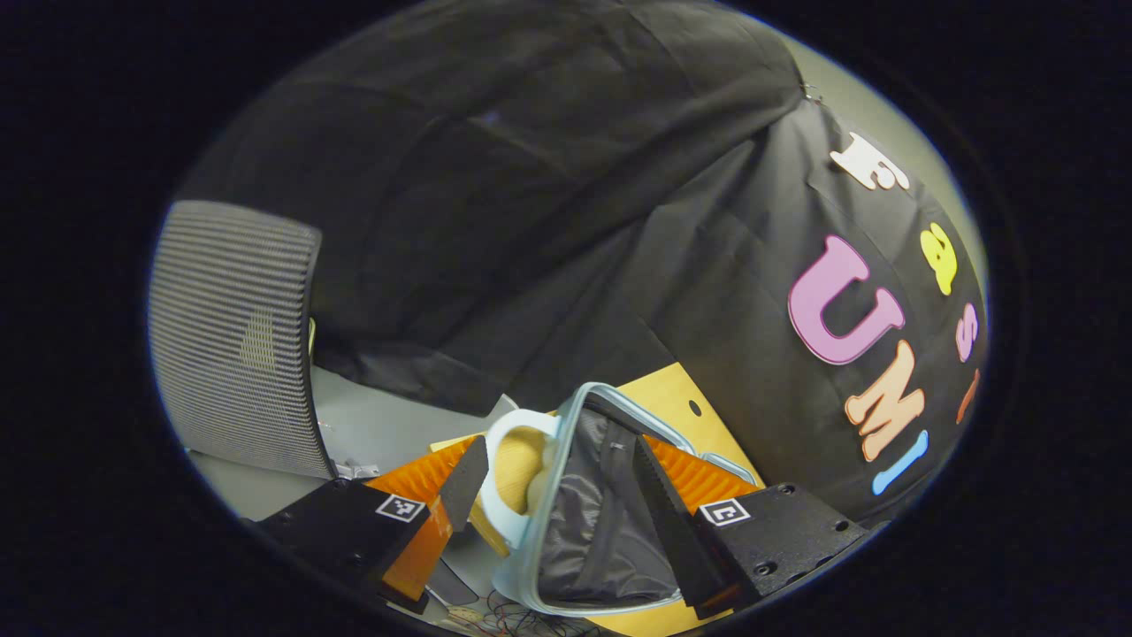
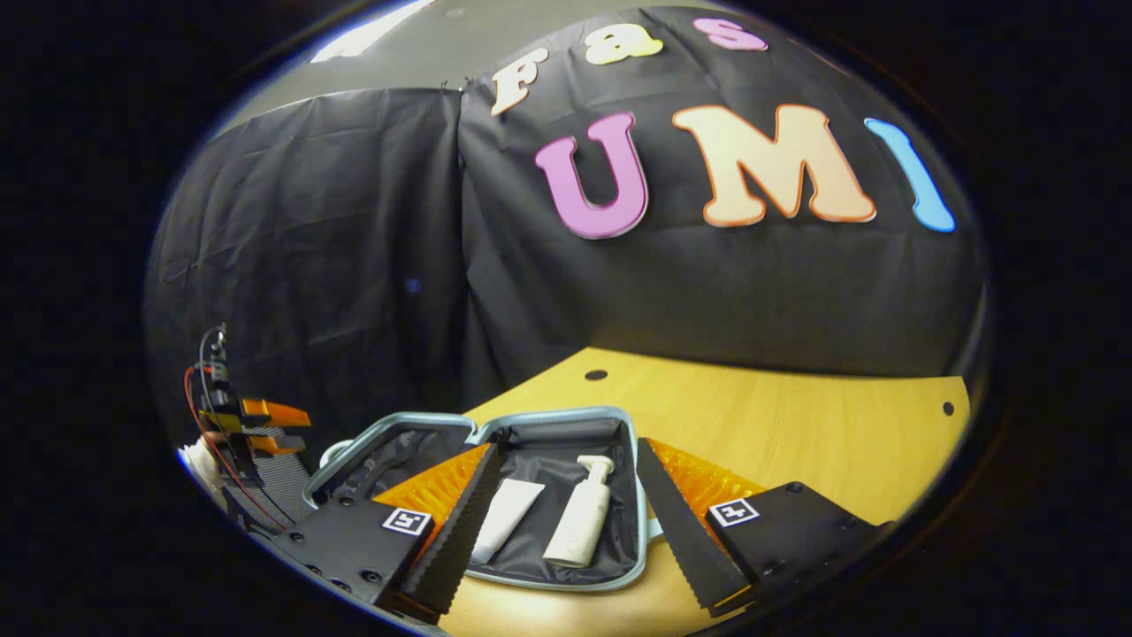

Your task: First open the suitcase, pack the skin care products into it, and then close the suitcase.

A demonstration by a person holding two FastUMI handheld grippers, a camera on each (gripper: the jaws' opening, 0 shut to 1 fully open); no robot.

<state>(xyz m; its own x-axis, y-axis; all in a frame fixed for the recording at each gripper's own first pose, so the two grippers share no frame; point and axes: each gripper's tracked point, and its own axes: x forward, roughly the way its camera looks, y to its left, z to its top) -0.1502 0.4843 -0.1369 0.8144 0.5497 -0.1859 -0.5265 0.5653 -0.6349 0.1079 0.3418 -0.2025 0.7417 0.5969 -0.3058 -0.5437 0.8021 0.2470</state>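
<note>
The suitcase [image 2: 495, 478] lies open on the wooden tabletop [image 2: 796, 433], a small pale blue case with a grey fabric lining. In the right gripper view its two halves spread side by side: the nearer half lies flat and holds the skin care products, while the other half [image 2: 389, 451] stands tilted up at the left. Inside the flat half a white tube [image 2: 506, 519] lies beside a white pump bottle [image 2: 579, 522]; the two are close but apart, both lying lengthwise on the lining.

The right gripper [image 2: 562, 540] hangs just above the near edge of the flat half with its black, orange-backed fingers spread wide and nothing between them, the tube and bottle showing in the gap.

In the left gripper view the raised half [image 1: 601, 513] faces the camera, its zipped lining pocket [image 1: 610, 504] in sight and the white carry handle [image 1: 508, 478] on its edge. The left gripper [image 1: 566, 504] is released too, its fingers standing either side of that half; whether either finger touches the shell I cannot tell. Seen from the right gripper view, the left gripper [image 2: 265, 425] sits behind the raised half with red and black wires [image 2: 208, 389] on it.

A grey mesh chair back [image 1: 239, 336] stands beyond the tabletop.
</note>
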